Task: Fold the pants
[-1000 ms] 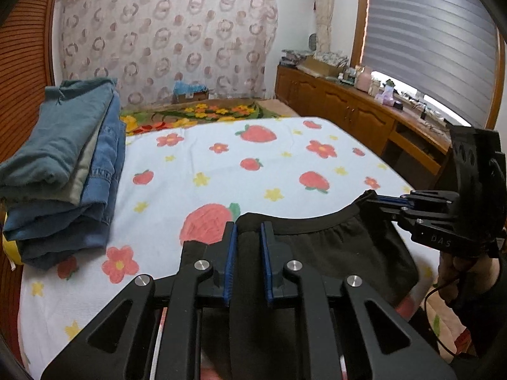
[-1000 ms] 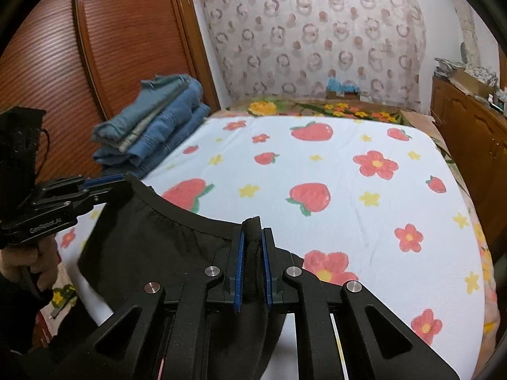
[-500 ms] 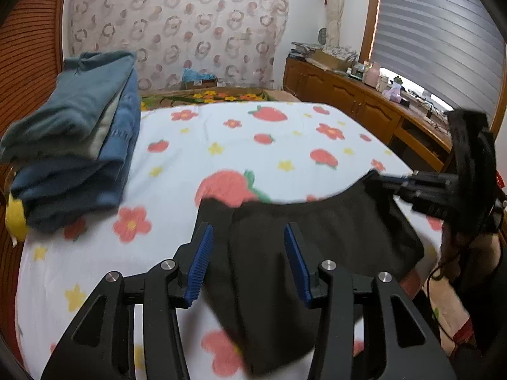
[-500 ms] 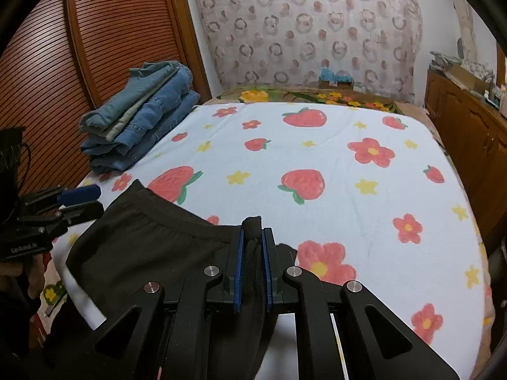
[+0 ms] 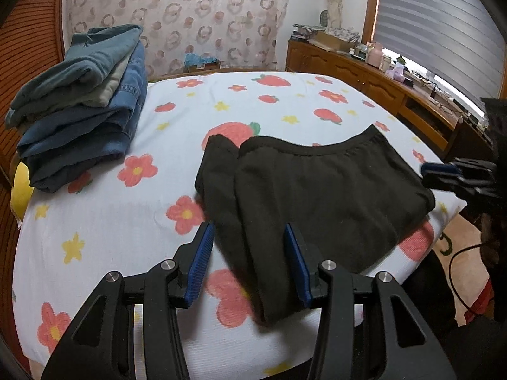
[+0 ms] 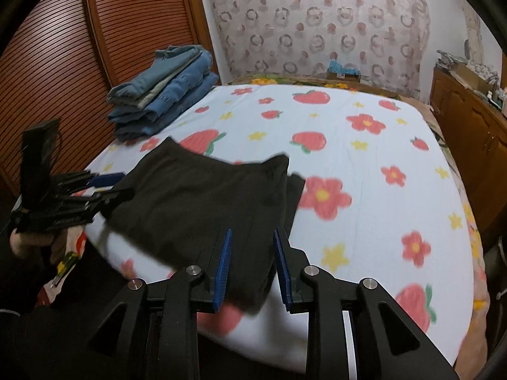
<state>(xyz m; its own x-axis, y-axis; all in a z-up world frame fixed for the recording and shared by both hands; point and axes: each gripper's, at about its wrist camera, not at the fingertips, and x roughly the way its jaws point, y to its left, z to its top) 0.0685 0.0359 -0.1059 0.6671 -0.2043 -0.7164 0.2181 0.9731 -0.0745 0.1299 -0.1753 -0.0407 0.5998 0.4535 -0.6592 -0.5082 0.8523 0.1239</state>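
The black pants (image 5: 317, 190) lie folded flat on the bed's near edge, waistband towards the far side. In the left wrist view my left gripper (image 5: 247, 228) hovers open over their left end, its blue pads clear of the cloth. My right gripper (image 5: 440, 171) shows at the right edge of that view, beside the pants' right end. In the right wrist view the right gripper (image 6: 252, 232) has its jaws opening; the pants (image 6: 196, 196) run between the pads, which do not press them. The left gripper (image 6: 107, 183), held by a hand, sits at the pants' left corner.
A stack of folded jeans (image 5: 82, 104) (image 6: 164, 95) rests on the bed's far left. The bed (image 5: 95, 221) has a white cover with strawberries and flowers. A louvred wooden door (image 6: 79, 63) stands on the left, a wooden cabinet (image 5: 348, 72) on the right.
Both grippers have let go of the waistband, the left first and the right just now. The pants have dropped flat onto the bed, and both grippers have drawn back.
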